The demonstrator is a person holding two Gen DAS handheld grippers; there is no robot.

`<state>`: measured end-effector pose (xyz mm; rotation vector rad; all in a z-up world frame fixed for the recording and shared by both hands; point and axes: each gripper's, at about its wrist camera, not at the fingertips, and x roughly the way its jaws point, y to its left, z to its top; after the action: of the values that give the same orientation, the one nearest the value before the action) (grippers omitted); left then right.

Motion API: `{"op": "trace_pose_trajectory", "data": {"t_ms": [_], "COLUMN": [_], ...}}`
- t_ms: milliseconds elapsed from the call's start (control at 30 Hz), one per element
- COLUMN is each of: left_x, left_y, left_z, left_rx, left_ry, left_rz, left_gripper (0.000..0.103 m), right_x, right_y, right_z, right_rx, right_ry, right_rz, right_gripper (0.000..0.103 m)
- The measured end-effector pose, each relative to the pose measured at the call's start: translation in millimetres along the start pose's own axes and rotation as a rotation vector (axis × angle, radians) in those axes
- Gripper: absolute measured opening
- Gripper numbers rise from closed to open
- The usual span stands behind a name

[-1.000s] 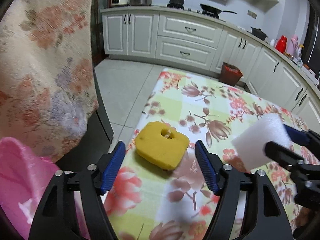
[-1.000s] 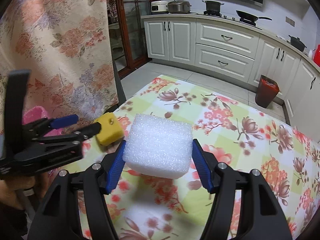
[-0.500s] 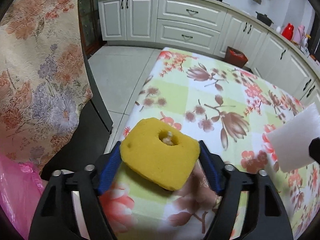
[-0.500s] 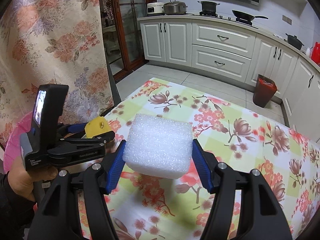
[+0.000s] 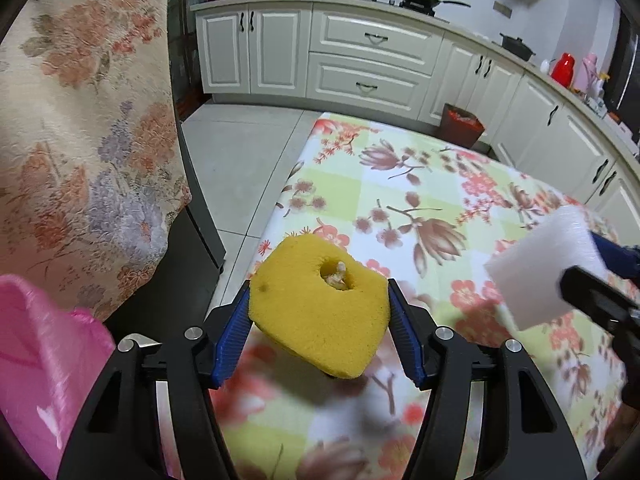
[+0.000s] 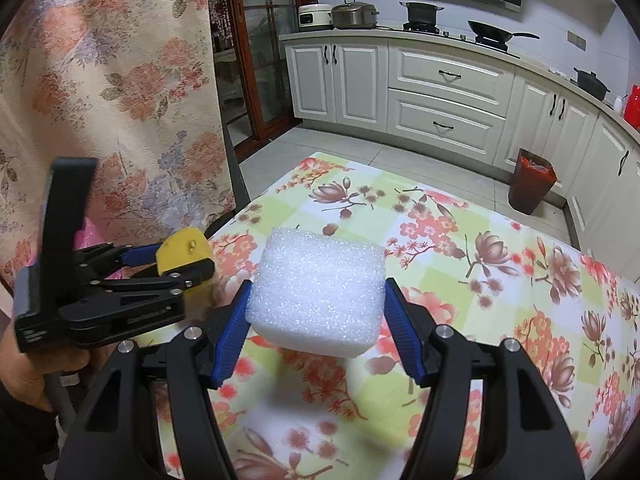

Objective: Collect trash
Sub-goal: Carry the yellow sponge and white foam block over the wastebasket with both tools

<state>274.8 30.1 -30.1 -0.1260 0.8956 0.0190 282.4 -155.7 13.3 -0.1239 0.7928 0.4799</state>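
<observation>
So the left tongs [image 5: 318,330] went from spread around the yellow sponge [image 5: 320,312] a second ago to pinching it now, and it's lifted clear of the flowery counter [image 5: 420,200]. The right tongs [image 6: 316,312] haven't changed, clamped on the white foam block [image 6: 318,292] just right of the sponge. Both bits of trash are in hand, so I'd guess the next stop is the pink bag [image 5: 40,360], down to the sponge's left, off the counter edge.

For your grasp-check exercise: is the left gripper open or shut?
Shut: the left gripper has both blue pads pressed against the yellow sponge, held clear above the table.
</observation>
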Motion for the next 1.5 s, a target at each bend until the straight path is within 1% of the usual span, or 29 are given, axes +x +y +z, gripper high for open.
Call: {"op": "trace_pose_trajectory", "data": {"t_ms": [200, 367, 533, 800, 1233, 1500], "left_x": [-44.9, -80.0, -110.7, -159.7, -208.9, -231.2], "left_y": [2.3, 4.3, 14.7, 42.2, 86.8, 114.4], "left_z": [-10.6, -20.3, -27.7, -38.4, -55.4, -64.3], "left_rx": [-0.021, -0.035, -0.056, -0.101, -0.155, -0.189], "left_ry": [-0.057, -0.1, -0.142, -0.21, -0.281, -0.316], "left_rz": [-0.021, -0.024, -0.016, 0.012, 0.061, 0.1], "left_gripper": [0.059, 0.059, 0.059, 0.059, 0.059, 0.059], "right_x": [-16.5, -32.7, -50.0, -73.5, -98.6, -103.7], "right_y": [13.1, 23.6, 37.6, 60.9, 100.5, 131.7], "right_z": [-3.6, -5.7, -6.3, -4.6, 2.6, 9.0], "right_rx": [-0.006, -0.016, -0.028, -0.056, -0.101, -0.128], "right_ry": [-0.014, -0.03, -0.049, -0.078, -0.114, -0.121], "right_rz": [0.002, 0.003, 0.008, 0.021, 0.045, 0.095], "right_gripper": [0.062, 0.062, 0.062, 0.062, 0.062, 0.062]}}
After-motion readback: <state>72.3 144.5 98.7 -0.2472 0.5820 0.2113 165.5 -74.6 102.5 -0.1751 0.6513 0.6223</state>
